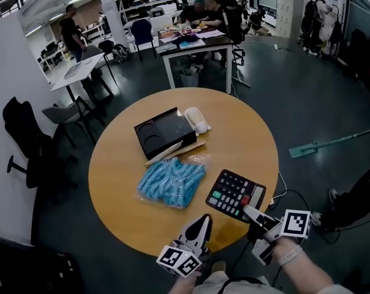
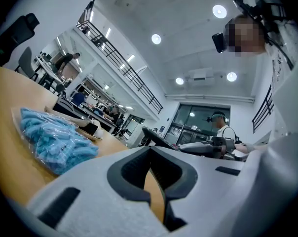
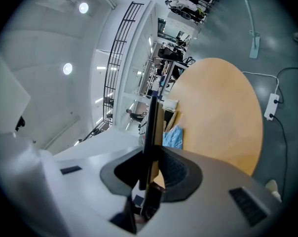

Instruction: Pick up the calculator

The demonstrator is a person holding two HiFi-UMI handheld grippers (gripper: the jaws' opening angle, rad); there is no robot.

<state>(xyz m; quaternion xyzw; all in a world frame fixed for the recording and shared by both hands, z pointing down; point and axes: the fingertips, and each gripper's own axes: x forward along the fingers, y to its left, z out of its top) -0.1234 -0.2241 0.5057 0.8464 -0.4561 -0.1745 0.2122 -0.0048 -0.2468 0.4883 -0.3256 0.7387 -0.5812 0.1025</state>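
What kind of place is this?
Likely an open-plan office or lab: desks with people seated, a black office chair, and a mezzanine railing overhead.

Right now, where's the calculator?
Head view, lower right: the calculator is clamped in the right gripper at the round table's near edge, right of the blue bag.

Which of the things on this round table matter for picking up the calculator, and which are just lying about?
Part of the job:
- calculator
- right gripper, jaws shut on the calculator's near edge

Just lying about:
- black box
- clear bag of blue pieces
- white object beside the box
- pale stick
- left gripper, jaws together and empty
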